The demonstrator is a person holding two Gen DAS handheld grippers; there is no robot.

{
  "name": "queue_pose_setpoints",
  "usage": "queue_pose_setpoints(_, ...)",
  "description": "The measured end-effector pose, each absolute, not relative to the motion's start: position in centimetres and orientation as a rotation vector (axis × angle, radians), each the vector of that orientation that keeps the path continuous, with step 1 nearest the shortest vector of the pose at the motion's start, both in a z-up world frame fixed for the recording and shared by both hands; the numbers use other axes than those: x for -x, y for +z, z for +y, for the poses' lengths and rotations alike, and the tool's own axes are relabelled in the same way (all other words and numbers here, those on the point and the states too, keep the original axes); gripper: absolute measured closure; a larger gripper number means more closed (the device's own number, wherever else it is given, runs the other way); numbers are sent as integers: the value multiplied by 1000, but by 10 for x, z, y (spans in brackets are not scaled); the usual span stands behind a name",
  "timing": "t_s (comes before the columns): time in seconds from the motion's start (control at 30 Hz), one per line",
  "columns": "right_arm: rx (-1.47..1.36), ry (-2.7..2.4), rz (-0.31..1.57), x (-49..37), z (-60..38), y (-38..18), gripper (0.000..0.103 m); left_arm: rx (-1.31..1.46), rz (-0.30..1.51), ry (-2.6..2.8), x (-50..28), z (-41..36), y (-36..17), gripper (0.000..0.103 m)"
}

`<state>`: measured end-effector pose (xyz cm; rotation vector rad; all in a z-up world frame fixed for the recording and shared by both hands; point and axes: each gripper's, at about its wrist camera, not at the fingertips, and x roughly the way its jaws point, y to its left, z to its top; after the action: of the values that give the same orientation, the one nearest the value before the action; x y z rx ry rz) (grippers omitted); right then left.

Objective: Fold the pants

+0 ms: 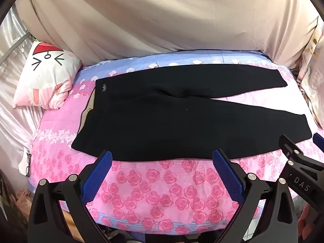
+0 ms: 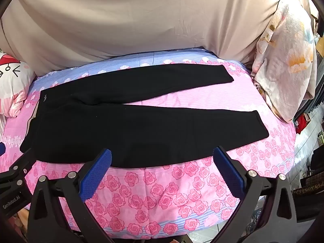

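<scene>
Pants (image 1: 182,121): black, spread flat on the bed, waistband to the left, both legs running to the right and parted in a narrow V; unfolded.
Near leg (image 2: 182,133): lies along the bed's front edge, its hem at the right.
Far leg (image 2: 162,79): lies toward the back cloth, its hem at the right.
Bed (image 1: 154,192): covered in a pink rose-print sheet with blue stripes at the back.
Left gripper (image 1: 162,162): fingers spread wide, nothing between them, tips just over the near edge of the pants close to the waist end; tilted downward.
Right gripper (image 2: 162,160): fingers spread wide, nothing held, tips over the near leg's lower edge; tilted downward.
Pillow (image 1: 46,75): cartoon print, at the bed's left, beside the waistband.
Backdrop (image 2: 131,24): beige cloth hanging behind the bed.
Quilt (image 2: 283,64): pale, bunched at the bed's right end.
</scene>
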<state>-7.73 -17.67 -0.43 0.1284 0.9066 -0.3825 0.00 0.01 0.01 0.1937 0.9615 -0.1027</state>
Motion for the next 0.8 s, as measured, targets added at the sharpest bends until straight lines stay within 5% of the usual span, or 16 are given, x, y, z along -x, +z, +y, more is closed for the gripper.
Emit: queue_pose_setpoints(0.8,-113,-385,915,71,-179,-6,5,-181,979,-105,-7,2,-6,5)
